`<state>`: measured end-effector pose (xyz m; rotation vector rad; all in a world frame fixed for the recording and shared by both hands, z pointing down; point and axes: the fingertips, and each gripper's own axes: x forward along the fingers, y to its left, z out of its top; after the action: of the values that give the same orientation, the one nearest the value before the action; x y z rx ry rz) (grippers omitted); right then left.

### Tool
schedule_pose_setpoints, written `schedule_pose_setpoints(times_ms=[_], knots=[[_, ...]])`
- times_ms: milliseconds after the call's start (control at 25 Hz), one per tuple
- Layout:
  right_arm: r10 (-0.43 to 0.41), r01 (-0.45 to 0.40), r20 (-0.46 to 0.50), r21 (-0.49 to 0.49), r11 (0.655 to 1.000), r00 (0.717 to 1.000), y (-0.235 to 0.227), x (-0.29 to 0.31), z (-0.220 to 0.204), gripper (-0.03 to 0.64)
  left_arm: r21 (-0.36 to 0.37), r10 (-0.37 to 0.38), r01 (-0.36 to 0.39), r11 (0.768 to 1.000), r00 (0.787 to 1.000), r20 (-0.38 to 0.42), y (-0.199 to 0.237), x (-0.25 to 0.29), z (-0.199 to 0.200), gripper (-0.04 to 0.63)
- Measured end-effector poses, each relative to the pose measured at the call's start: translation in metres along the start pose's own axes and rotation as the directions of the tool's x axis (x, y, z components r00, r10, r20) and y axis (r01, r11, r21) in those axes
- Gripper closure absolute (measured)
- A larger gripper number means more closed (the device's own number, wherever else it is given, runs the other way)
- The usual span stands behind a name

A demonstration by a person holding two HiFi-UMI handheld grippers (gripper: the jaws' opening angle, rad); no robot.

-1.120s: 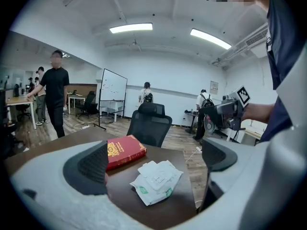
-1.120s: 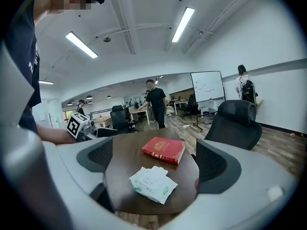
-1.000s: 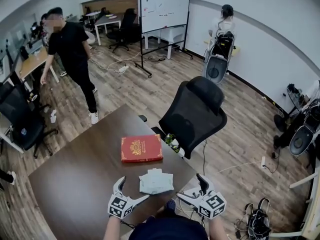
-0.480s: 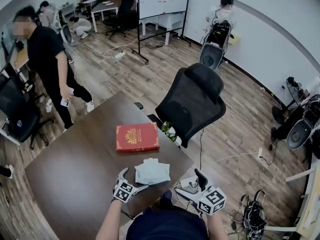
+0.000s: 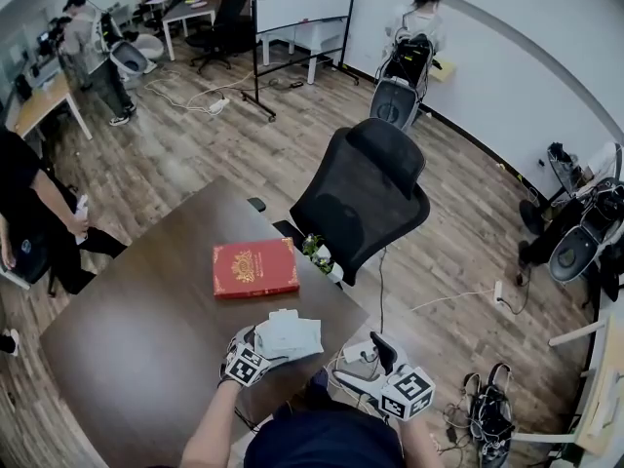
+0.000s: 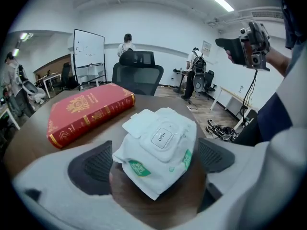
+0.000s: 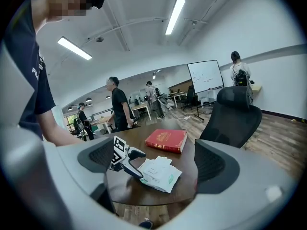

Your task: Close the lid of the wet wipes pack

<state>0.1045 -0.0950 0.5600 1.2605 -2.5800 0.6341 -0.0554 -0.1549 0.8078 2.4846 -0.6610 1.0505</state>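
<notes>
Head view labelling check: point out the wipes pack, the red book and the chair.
wipes pack (image 5: 292,337), head view, middle of its top
red book (image 5: 255,268), head view, middle of cover
chair (image 5: 366,203), head view, backrest

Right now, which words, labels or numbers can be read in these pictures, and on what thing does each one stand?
"OPEN": on the lid of the wet wipes pack.
Too blurred to read: the green labels on the pack.
No readable words: the red book, only a gold emblem on its cover.
Too small to read: the writing on the whiteboard.
</notes>
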Motion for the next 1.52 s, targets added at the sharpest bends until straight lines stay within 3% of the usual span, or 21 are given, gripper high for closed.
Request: schedule_pose_setpoints(times_ms=[160,720,1160,1520], knots=[[0.004,-0.004,-0.010,-0.001,1.000,1.000,-0.002,0.004,-0.001,0.080,0.010,-0.017,0.018,1.000,0.998,-0.053,-0.003,0.015,-0.009,0.051],[0.006,-0.005,-0.038,0.028,1.000,0.999,-0.015,0.012,-0.006,0.084,0.052,-0.007,0.011,0.999,0.997,-0.078,-0.003,0.032,-0.013,0.092],[0.086,-0.087,-0.148,0.003,0.996,0.985,-0.003,0.052,-0.039,0.100,0.014,-0.025,0.027,1.000,0.991,-0.134,-0.004,0.036,-0.021,0.095],[0.160,-0.144,-0.230,0.086,0.986,0.960,-0.005,0.094,-0.078,0.106,0.016,-0.029,0.031,0.999,0.992,-0.124,-0.003,0.042,-0.022,0.097]])
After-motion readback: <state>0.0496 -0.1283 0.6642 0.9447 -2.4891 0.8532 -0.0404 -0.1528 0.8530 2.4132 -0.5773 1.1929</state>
